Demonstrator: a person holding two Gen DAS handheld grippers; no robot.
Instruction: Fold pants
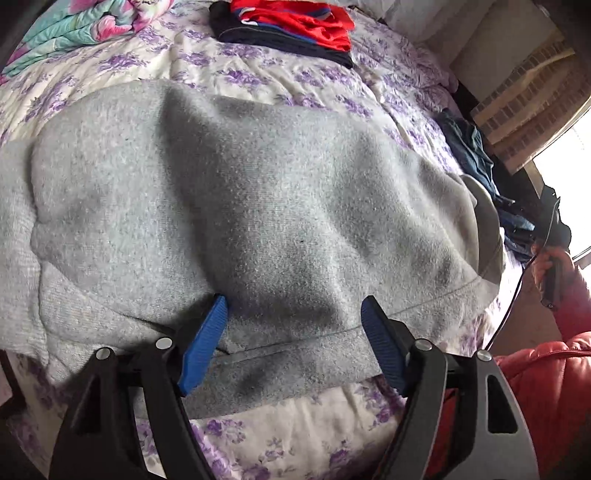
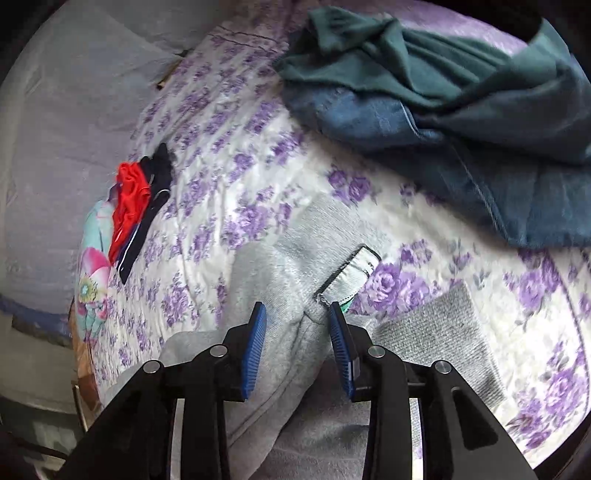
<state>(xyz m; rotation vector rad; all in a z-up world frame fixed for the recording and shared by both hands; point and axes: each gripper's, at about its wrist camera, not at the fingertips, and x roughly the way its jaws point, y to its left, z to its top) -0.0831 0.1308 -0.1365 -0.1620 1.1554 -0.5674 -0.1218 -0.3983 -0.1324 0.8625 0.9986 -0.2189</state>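
Observation:
Grey fleece pants [image 1: 229, 206] lie spread across the flowered bed and fill the left wrist view. My left gripper [image 1: 293, 304] is open, its blue pads on either side of the pants' near hem, with nothing held. In the right wrist view the pants' waist end [image 2: 284, 314] with a white label [image 2: 351, 277] lies under my right gripper [image 2: 297, 308]. It is open, and a raised fold of grey cloth sits between its blue pads without being pinched.
A folded red and navy garment [image 1: 288, 26] lies at the far side of the bed and also shows in the right wrist view [image 2: 136, 199]. A heap of dark green and blue clothes [image 2: 461, 110] lies to the right. A colourful quilt [image 1: 74, 29] is far left.

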